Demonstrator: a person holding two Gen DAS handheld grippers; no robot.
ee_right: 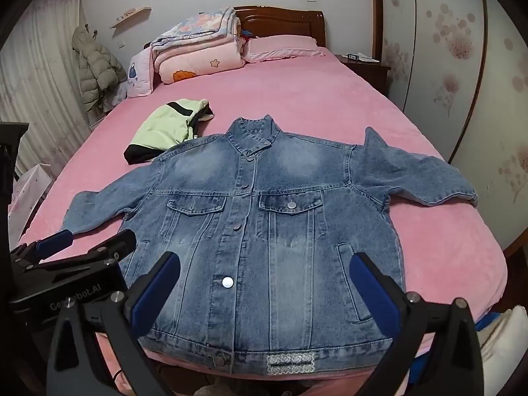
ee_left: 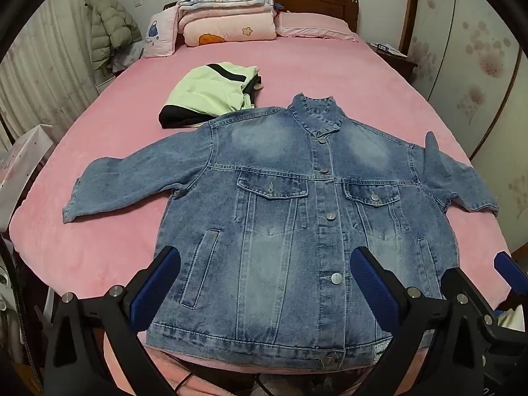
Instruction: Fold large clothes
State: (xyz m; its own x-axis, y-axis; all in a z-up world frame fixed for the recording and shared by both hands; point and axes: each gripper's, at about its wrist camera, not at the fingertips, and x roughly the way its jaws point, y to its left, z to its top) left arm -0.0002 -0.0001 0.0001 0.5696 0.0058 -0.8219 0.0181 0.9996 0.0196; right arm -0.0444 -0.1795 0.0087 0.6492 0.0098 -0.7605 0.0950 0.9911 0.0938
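Faded blue denim jacket (ee_left: 283, 217) — pink bedsheet (ee_left: 330, 76) — pale green, black-striped garment (ee_left: 211, 92).

Faded, stonewashed blue denim for the jacket (ee_left: 283, 204), with shiny metal snap buttons (ee_left: 336, 278); plush, matt pink fabric on the bed cover (ee_left: 330, 76); glossy dark wood for the headboard (ee_left: 316, 0); matt black plastic and textured blue pads (ee_right: 155, 297) on the grippers.

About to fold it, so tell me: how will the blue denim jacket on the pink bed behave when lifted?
The blue denim jacket will probably drape rather than hold shape, since its right sleeve already creases and peaks. Thick seamed denim with metal buttons suggests some weight. It may drag on the fuzzy pink bed cover.
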